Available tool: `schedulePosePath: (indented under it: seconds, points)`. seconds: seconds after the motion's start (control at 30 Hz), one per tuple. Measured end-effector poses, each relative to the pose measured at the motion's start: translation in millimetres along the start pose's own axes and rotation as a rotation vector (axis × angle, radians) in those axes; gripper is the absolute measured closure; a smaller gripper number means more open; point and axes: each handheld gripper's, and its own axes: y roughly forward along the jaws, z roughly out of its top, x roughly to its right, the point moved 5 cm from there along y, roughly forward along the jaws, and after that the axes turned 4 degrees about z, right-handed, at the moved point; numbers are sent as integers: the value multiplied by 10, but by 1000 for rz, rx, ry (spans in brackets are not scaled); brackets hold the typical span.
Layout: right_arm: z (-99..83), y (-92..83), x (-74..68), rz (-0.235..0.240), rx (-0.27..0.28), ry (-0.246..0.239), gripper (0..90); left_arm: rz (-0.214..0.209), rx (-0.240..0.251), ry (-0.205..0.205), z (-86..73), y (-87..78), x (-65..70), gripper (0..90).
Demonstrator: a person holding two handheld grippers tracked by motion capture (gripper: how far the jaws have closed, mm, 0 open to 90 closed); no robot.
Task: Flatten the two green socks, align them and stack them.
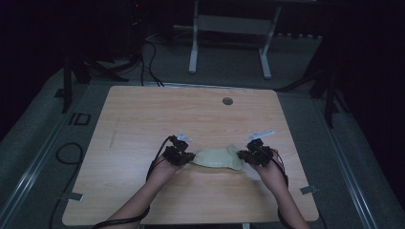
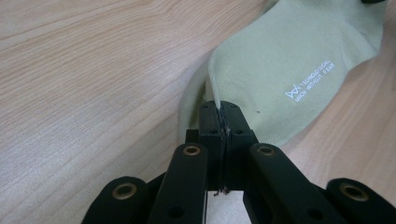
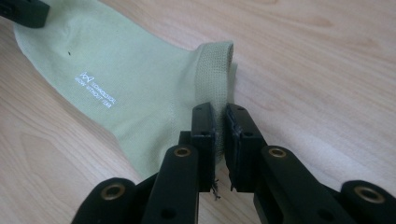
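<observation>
A pale green knitted sock [image 1: 217, 158] lies flat on the light wooden tabletop [image 1: 143, 114], nearer its front edge, stretched between two claws. The left claw [image 1: 187, 156] is clamped on the sock's toe end, the right claw [image 1: 243, 155] on its ribbed cuff [image 3: 214, 70]. Bare wood lies open toward the far edge and both side edges. The claw views show small white lettering [image 2: 310, 80] on the sock, which the high view does not resolve.
</observation>
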Motion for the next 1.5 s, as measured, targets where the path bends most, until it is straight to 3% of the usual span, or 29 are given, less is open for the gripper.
schedulePosePath:
  seconds: [0.3,0.67,0.8,0.9,1.0,1.13,1.17,1.23,1.3,1.37,1.5]
  points:
    - [-62,148,74,0,-22,22,816,4,-24,-5,-36,102,-49,883]
    - [-92,269,122,-1,-24,37,781,-8,-13,-22,-69,142,-81,874]
    - [-74,229,103,-5,-28,36,655,-4,10,-30,-41,57,-84,708]
    - [-44,142,76,-5,-3,34,596,12,32,-34,-18,-42,-104,669]
    - [-14,29,31,-6,42,27,623,26,73,-33,18,-160,-83,673]
    - [19,-44,-50,6,64,10,795,23,93,-6,55,-216,-1,756]
    - [24,-43,-72,11,61,3,819,10,99,4,82,-196,93,758]
    - [23,-5,-122,29,49,-3,888,-3,100,-1,92,-159,135,780]
    - [9,51,-166,34,31,-19,891,1,90,6,94,-90,186,812]
    - [-14,116,-203,37,16,-26,896,4,81,14,92,-30,212,853]
    - [-47,229,-218,24,-19,-34,895,43,51,37,67,128,183,854]
